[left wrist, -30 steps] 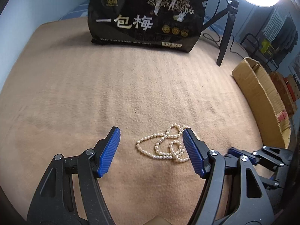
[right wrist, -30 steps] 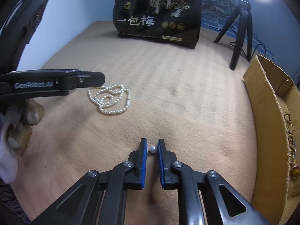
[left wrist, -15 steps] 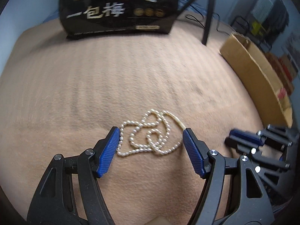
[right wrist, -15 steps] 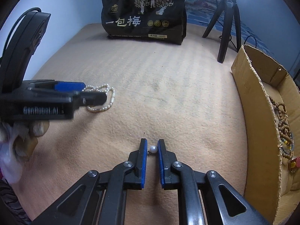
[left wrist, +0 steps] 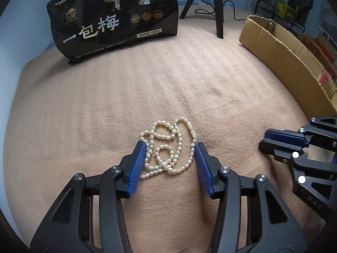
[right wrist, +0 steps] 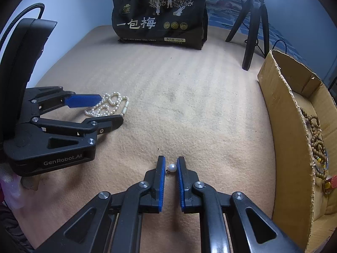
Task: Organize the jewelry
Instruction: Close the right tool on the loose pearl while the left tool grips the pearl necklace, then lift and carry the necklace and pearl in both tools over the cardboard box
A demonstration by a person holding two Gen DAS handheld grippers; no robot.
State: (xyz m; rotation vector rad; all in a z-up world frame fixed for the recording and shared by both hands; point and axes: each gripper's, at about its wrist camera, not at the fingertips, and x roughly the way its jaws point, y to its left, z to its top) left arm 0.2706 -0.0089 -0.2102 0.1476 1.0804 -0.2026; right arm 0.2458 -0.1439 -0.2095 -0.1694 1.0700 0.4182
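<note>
A white pearl necklace [left wrist: 168, 147] lies coiled on the tan blanket [left wrist: 105, 105]. My left gripper [left wrist: 170, 147] is open and low, one blue pad on each side of the coil, touching its edges. It also shows in the right wrist view [right wrist: 99, 109] with the necklace [right wrist: 109, 103] between its fingers. My right gripper [right wrist: 170, 162] is shut on a single pearl earring [right wrist: 172, 167] just above the blanket. In the left wrist view the right gripper [left wrist: 265, 138] sits at the right edge.
An open cardboard box [right wrist: 294, 126] stands at the right and holds brown bead strings [right wrist: 316, 135]. A black printed bag [right wrist: 160, 14] stands at the back, with a black tripod [right wrist: 252, 25] beside it.
My left gripper has moved forward and down over the necklace, so its pads now bracket the coil. My right gripper has stayed shut on the earring and shifted slightly.
</note>
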